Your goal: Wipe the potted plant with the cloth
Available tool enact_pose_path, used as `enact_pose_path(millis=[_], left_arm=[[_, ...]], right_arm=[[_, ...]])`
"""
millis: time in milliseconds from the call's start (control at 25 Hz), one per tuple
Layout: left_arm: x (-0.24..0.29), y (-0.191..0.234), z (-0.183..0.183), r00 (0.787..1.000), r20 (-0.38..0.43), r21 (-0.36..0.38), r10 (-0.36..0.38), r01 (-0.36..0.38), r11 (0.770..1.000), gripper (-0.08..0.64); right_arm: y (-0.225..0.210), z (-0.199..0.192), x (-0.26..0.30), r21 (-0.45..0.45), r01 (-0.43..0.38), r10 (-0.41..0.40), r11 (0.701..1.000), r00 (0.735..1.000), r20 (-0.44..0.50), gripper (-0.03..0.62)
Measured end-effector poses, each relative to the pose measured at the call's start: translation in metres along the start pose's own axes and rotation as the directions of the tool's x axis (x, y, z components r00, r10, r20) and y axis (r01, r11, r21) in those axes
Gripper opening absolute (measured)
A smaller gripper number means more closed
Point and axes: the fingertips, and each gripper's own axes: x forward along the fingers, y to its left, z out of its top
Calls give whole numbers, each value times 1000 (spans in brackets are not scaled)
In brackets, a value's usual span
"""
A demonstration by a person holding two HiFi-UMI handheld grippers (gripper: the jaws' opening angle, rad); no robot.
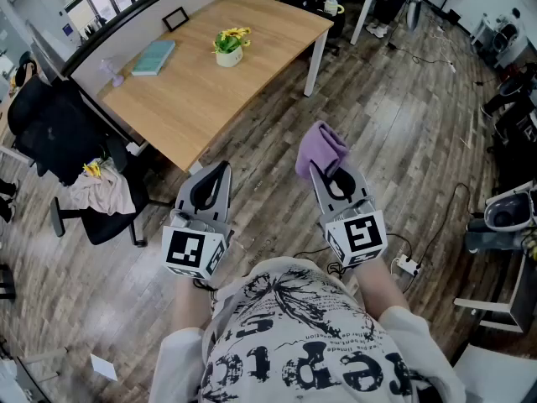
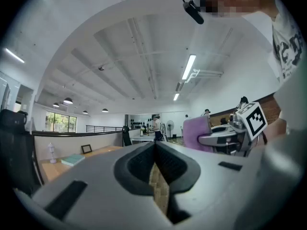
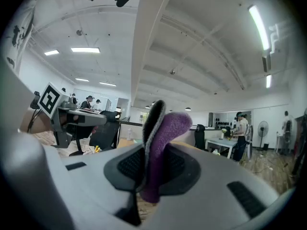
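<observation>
The fingers (image 2: 136,166) of the left gripper (image 1: 216,173) are pressed together, tips meeting, with nothing between them. The right gripper's (image 1: 329,175) fingers (image 3: 125,164) pinch the purple cloth (image 1: 321,148). A fold of it stands up out of the grip and flops over toward the far side. Both grippers are held side by side, about level, in front of the person's printed shirt (image 1: 310,351), pointing toward the table.

They hang over the wood-plank floor (image 1: 403,116), not over the tabletop (image 1: 193,91). The potted plant (image 1: 229,46), yellow-green in a pale pot, stands upright toward the far middle of the tabletop, well apart from both grippers. Left of it lies a teal book (image 1: 153,57), and a small dark picture frame (image 1: 175,18) stands near the far edge.

The tabletop's near corner sits just beyond the left gripper's tips. A black office chair (image 1: 50,133) with clothes draped nearby crowds the table's left side. The right side, by the white table leg (image 1: 314,57), opens onto floor. A power strip (image 1: 408,265) and its cable lie near the person's right.
</observation>
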Motion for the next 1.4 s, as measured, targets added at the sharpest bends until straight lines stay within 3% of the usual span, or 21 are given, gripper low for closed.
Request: enact_pose_path(millis=[640,920,1160,1400], left_arm=[[15,43,-18,999,-18,-46,-43,42,998,3],[39,66,-37,999,-45,-67,-11,8,998,3],[97,85,-49,996,-53,-47,65,-67,997,3],[197,108,-46,981,-75,-40,181,-184,982,3]], right_arm=[[5,-21,42,71,71,-66,995,995,-74,64],[-7,-32,77,53,32,-27,998,995,-91,66],[-55,-48,136,39,-40,43,998,996,-74,67],[-137,-64,222,24,-159,161,987,980,-118,67]])
